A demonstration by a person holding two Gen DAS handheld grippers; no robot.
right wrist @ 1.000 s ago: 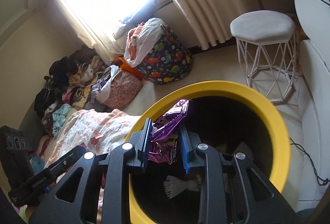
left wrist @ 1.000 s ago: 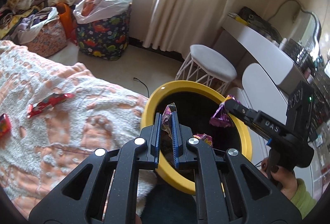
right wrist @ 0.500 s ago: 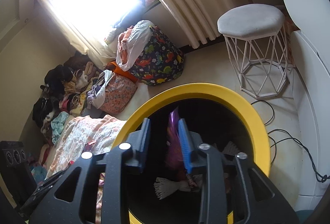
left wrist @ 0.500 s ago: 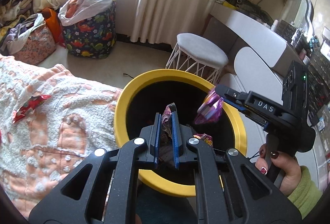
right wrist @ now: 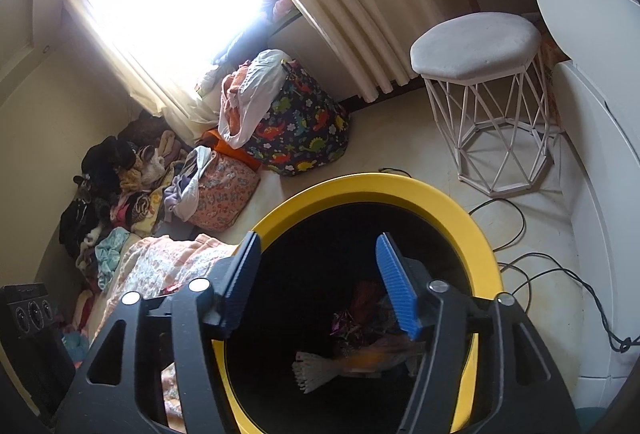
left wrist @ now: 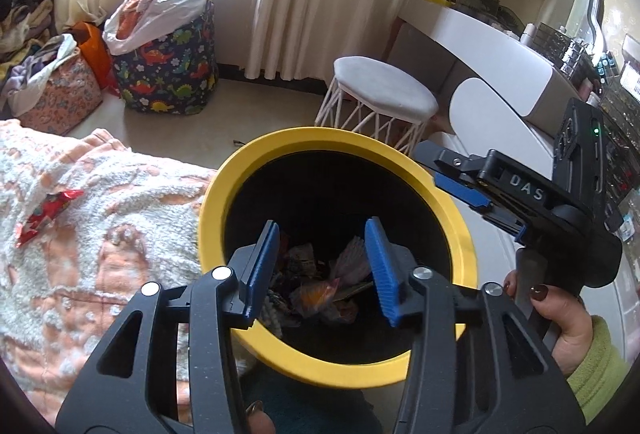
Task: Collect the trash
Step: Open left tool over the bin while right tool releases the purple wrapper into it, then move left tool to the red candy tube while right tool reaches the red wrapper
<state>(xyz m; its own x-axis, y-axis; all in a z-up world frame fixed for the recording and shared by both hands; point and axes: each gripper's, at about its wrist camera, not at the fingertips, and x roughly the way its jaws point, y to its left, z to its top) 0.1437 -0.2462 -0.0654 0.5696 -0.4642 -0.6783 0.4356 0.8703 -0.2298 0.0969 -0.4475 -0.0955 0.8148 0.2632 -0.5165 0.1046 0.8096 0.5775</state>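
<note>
Yellow-rimmed bin [left wrist: 452, 210] beside the fleecy bedspread [left wrist: 100, 234], left wrist view: the left gripper [left wrist: 322, 266] hangs over its mouth, jaws just opened and spread, nothing between them; crumpled wrappers [left wrist: 320, 290] lie at the bottom, and a red wrapper [left wrist: 46, 216] rests on the bedspread. The right gripper [left wrist: 452, 178] reaches over the far rim. Right wrist view: its blue fingers [right wrist: 396, 282], just parted, stand empty above the bin, where wrappers and a blurred, possibly orange piece [right wrist: 368, 356] lie.
</note>
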